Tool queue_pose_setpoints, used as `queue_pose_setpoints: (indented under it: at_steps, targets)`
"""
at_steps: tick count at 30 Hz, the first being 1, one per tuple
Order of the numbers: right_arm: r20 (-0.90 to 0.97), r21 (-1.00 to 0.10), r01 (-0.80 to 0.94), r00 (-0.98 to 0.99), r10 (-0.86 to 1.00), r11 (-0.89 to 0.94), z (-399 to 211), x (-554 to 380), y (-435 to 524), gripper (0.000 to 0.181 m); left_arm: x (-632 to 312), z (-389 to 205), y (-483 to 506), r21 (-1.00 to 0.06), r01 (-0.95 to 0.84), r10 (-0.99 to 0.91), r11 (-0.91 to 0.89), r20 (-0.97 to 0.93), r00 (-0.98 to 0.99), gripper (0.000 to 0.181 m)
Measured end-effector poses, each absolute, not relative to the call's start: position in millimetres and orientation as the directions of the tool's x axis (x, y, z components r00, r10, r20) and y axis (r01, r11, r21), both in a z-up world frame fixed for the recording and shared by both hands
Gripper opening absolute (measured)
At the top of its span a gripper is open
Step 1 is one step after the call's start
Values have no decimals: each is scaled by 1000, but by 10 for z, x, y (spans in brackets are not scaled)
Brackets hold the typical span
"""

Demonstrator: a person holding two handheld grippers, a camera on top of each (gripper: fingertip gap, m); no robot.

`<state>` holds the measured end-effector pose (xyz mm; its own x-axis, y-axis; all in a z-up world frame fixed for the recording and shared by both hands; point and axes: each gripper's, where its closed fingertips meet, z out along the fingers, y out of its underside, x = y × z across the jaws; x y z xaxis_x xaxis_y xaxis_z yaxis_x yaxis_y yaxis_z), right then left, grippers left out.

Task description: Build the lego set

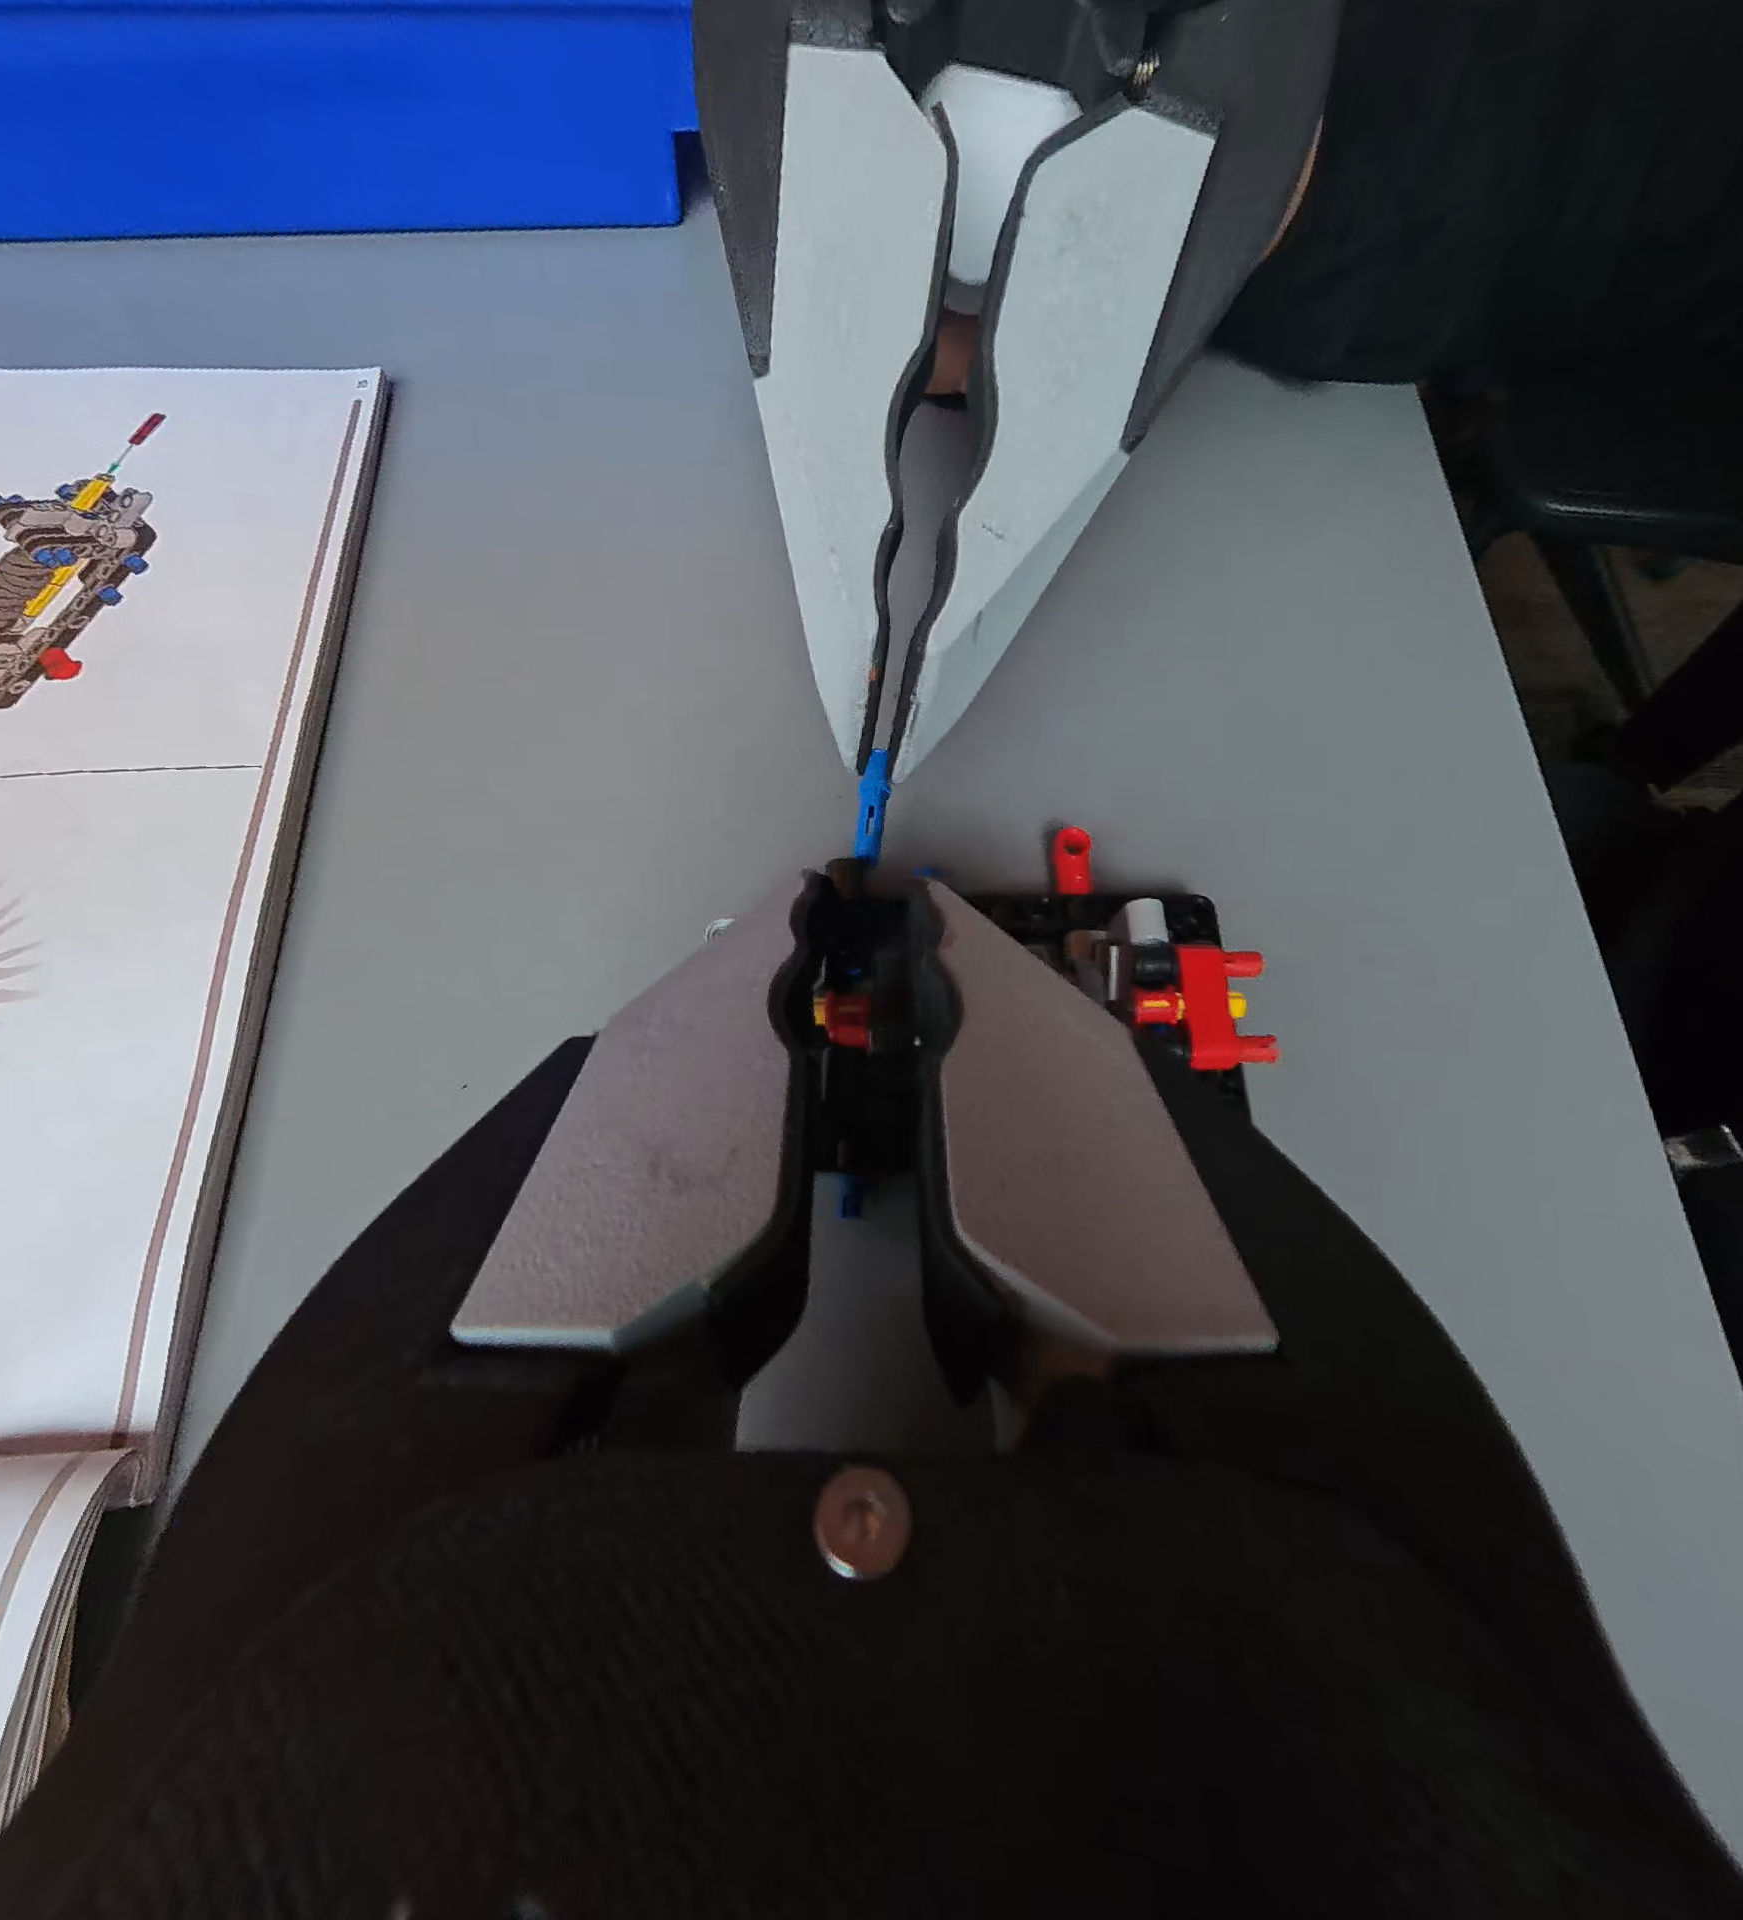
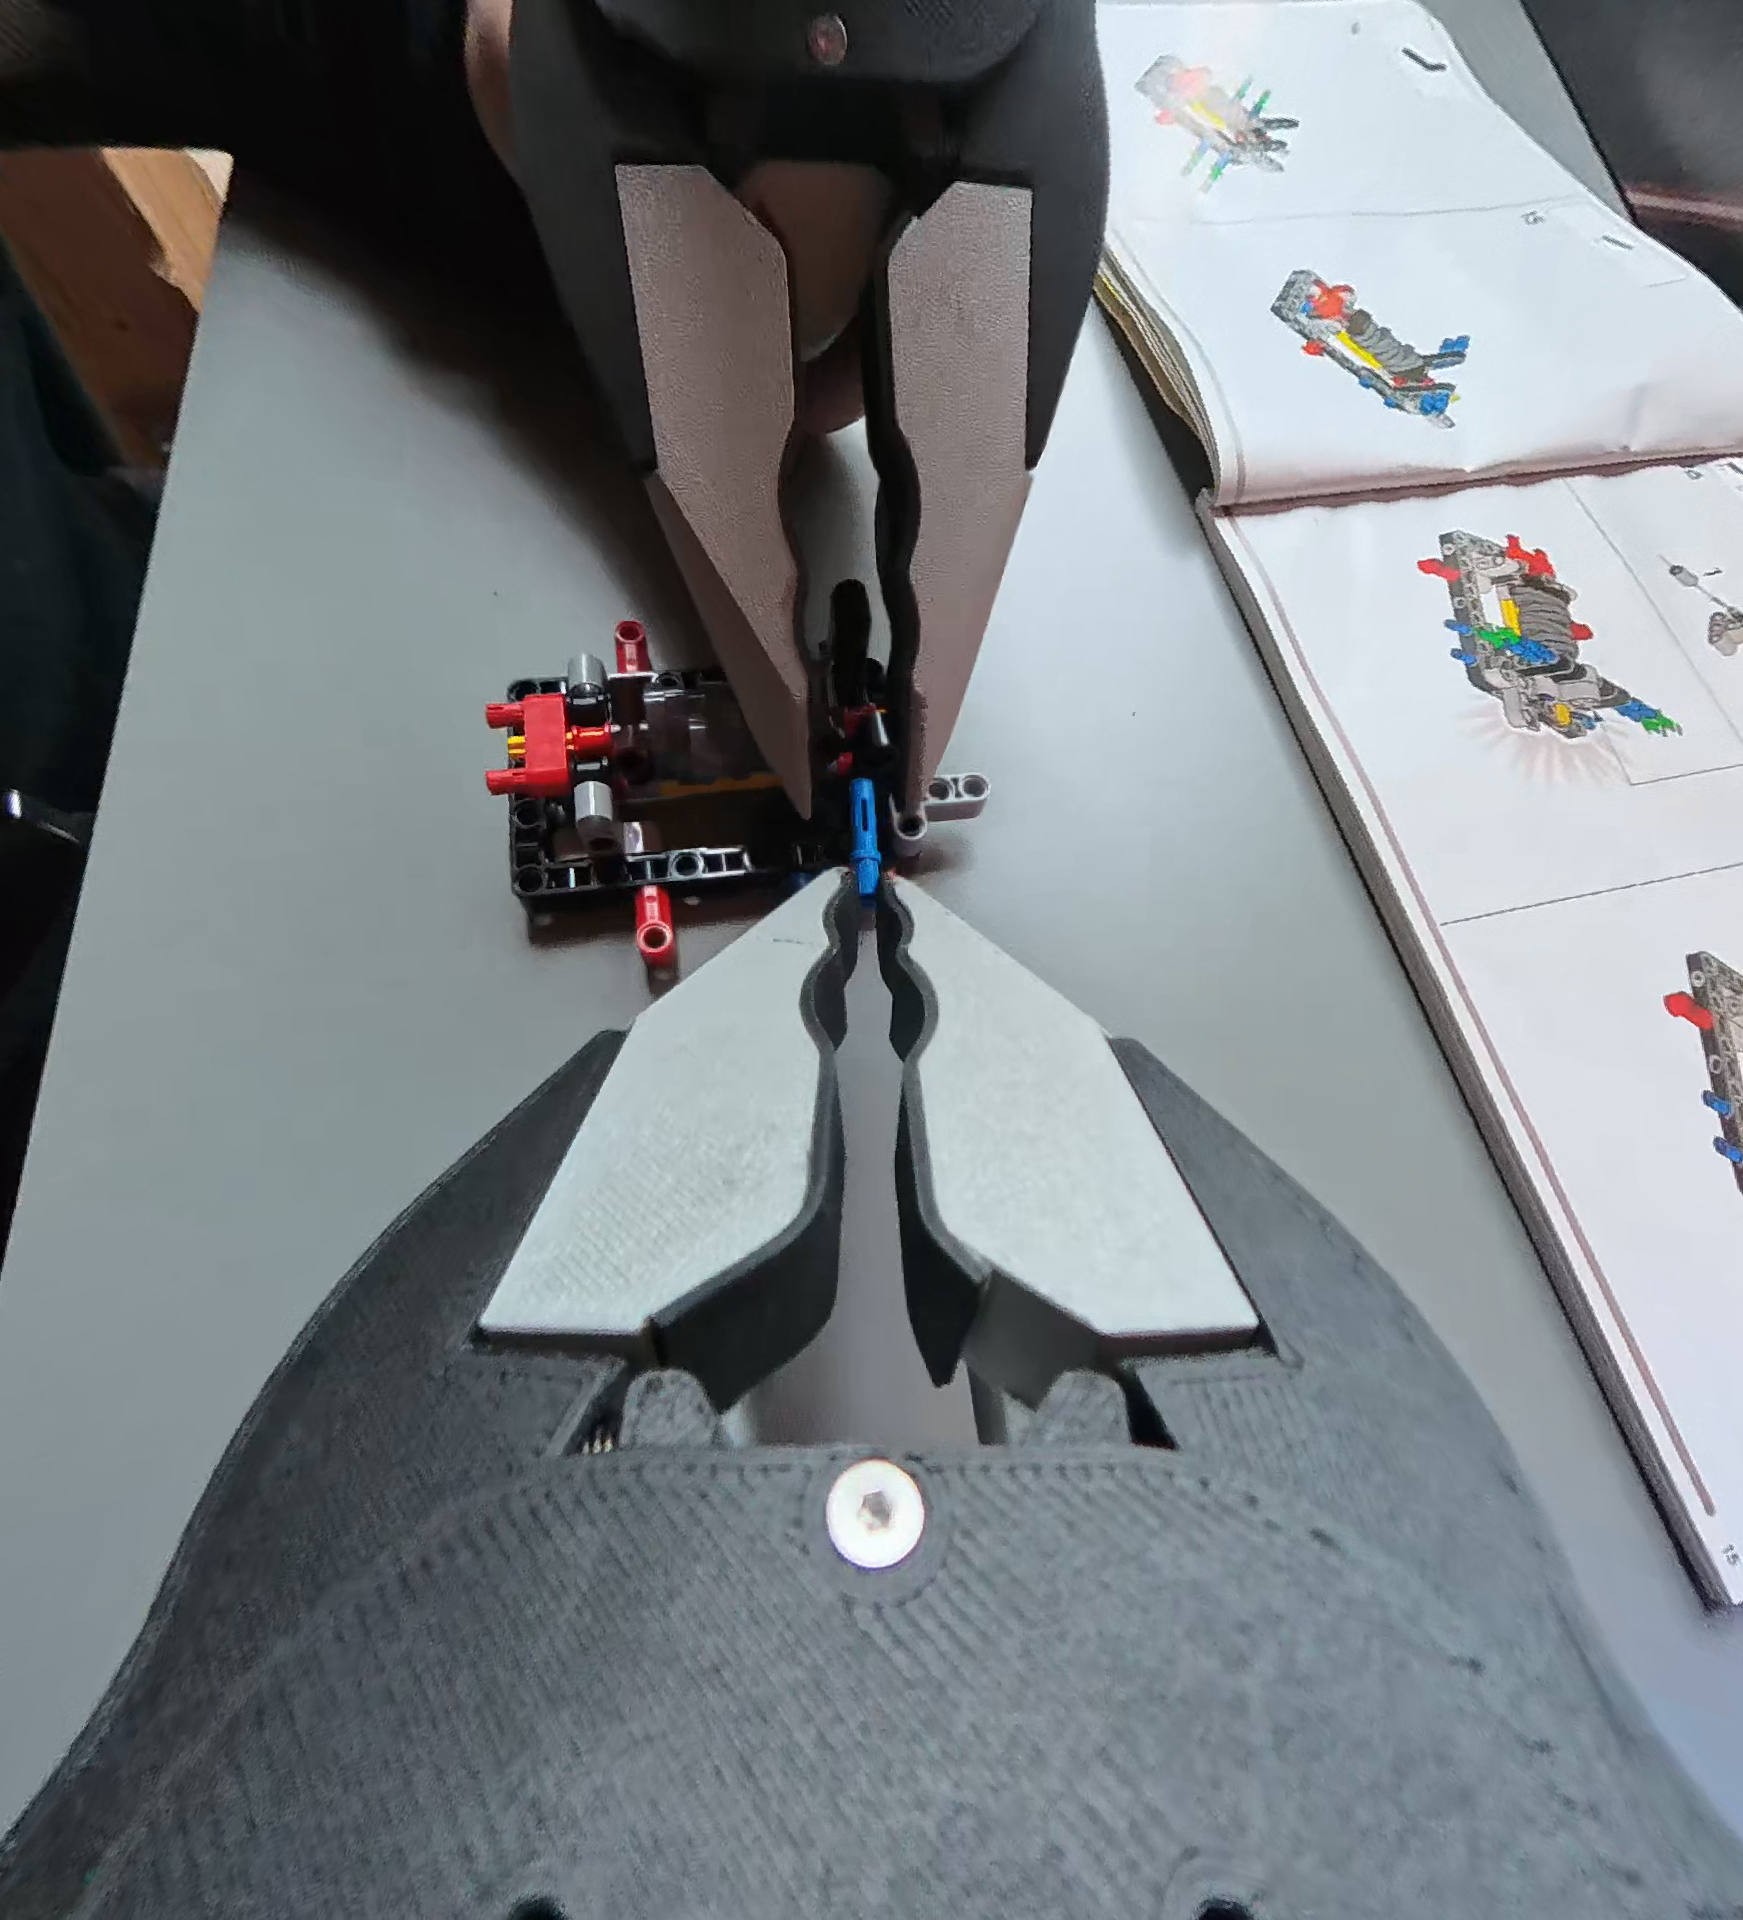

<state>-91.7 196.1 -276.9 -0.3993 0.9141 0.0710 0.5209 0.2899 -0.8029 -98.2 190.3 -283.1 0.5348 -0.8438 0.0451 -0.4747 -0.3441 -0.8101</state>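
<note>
The lego assembly point(image 1: 1194, 1003) is a black frame with red, grey and yellow parts, resting on the grey table point(image 1: 555, 644). My left gripper point(image 1: 867, 896) is shut on one end of the frame. My right gripper point(image 1: 879, 767) comes from the opposite side, shut on a blue pin point(image 1: 871, 808). The pin's free end meets the frame's end between the left fingertips. In the right wrist view, the right gripper point(image 2: 862, 885) holds the blue pin point(image 2: 863, 831) against the assembly point(image 2: 576, 748), and the left gripper point(image 2: 859, 805) clamps the frame from above.
An open instruction booklet point(image 1: 119, 831) lies left of the assembly; it also shows in the right wrist view point(image 2: 1573, 727). A blue bin point(image 1: 295, 114) stands at the table's far edge. The table edge point(image 1: 1532, 727) runs close beside the assembly, with dark furniture beyond. Left and right tips are no more than a few centimetres apart.
</note>
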Motion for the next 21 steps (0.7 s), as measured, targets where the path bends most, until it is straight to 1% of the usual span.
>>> queue_pose_setpoints:
  at_steps: [6, 8, 21]
  targets:
    - [64, -811, 517, -385, 920, 273, -2737, -936, 1981, 0, -1001, -2791, 1910, -819, -457, -840, -347, 55, 540, 13]
    - [55, -806, 528, -381, 923, 266, -2755, -939, 1986, 0, -1011, -2807, 1915, -817, -455, -837, -354, 61, 543, 6]
    - [70, -793, 537, -390, 918, 288, -2764, -952, 1967, 0, -1013, -2807, 1922, -819, -444, -836, -362, 75, 543, 5]
